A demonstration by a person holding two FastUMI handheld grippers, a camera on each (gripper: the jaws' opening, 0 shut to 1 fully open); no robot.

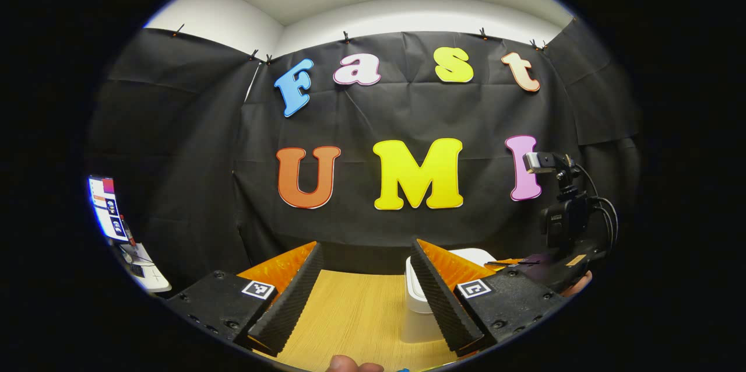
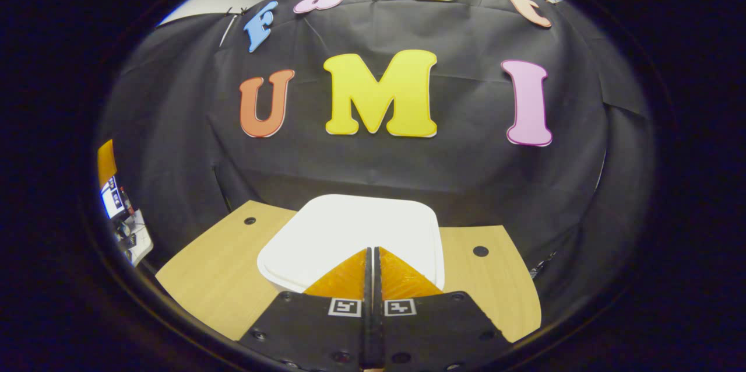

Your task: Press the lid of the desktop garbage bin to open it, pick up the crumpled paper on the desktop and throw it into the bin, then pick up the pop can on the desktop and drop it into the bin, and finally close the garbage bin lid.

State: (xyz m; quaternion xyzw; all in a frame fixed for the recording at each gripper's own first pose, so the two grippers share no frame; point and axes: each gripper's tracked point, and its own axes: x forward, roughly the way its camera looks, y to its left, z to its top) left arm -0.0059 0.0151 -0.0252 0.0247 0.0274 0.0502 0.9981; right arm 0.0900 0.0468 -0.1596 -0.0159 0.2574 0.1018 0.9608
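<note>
The white desktop bin [image 2: 349, 232] stands on the wooden table [image 2: 221, 279] with its square lid down. My right gripper [image 2: 373, 251] is shut with nothing between its fingers, and its tips sit over the near edge of the lid; I cannot tell whether they touch it. In the left gripper view the bin [image 1: 421, 302] shows partly behind my right-hand finger [image 1: 443, 296]. My left gripper [image 1: 366, 246] hangs open and empty above the table [image 1: 349, 313], to the left of the bin. The right gripper's body with its camera [image 1: 559, 226] shows over the bin.
A monitor and desk clutter [image 1: 108, 209] stand beyond the table's left side, also seen as a screen [image 2: 113, 197]. Two dark holes [image 2: 481, 251] mark the table's back corners. The black cloth wall hangs close behind the table. A thumb [image 1: 349, 365] shows at the bottom edge.
</note>
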